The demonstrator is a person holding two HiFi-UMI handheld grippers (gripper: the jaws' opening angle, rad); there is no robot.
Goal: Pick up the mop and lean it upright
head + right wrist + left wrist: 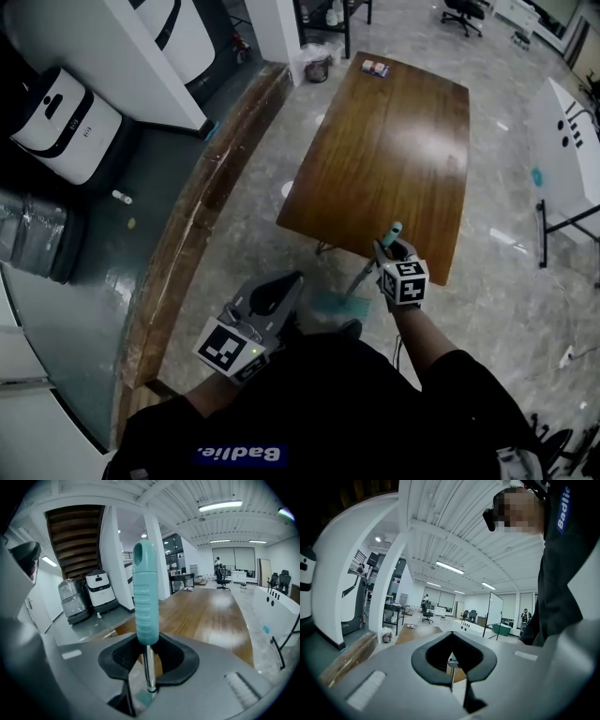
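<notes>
Mop pole [148, 677] pinched in right tool [149, 660], just below teal grip [146, 592]; left tool [451, 663] pressed together.

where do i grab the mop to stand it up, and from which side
Take the mop on its thin metal shaft, just under the teal grip, coming from the side with the jaws across it. The shaft is slim and the wider grip above should stop slipping. The right gripper is closed there.

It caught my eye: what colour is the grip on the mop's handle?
Pale teal grip, on a shiny metal pole; best seen in the right gripper view.
</notes>
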